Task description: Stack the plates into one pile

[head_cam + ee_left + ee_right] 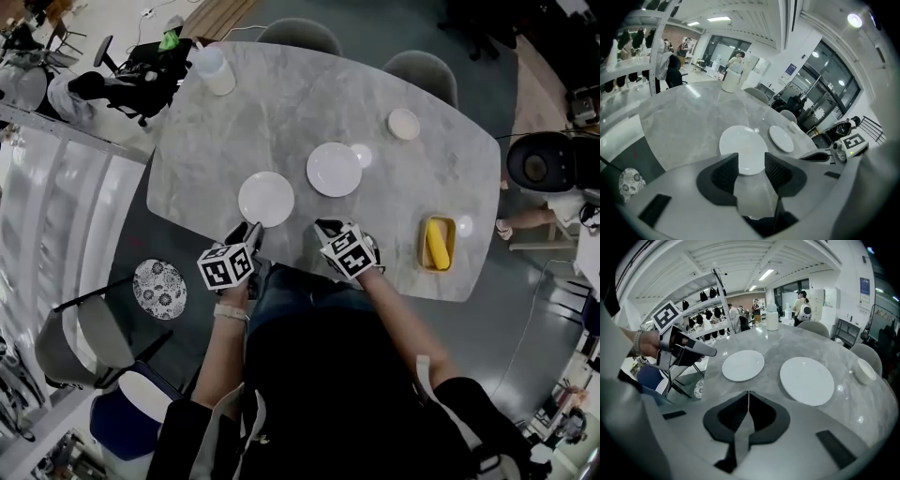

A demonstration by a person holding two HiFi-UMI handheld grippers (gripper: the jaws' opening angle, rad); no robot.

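Left gripper [249, 232]: jaws apart, nothing between. Right gripper [328, 229]: jaws together, empty. Both over near edge of table [394, 206]. Near-left plate [266, 199] just beyond left gripper, straight ahead, so left hand nearer. Second plate [334, 169] farther, right of it, ahead of right gripper.

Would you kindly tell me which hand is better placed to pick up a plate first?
Left, I'd say: the left tongs are open with a white plate just beyond their tips; the right tongs are shut and would need opening first.
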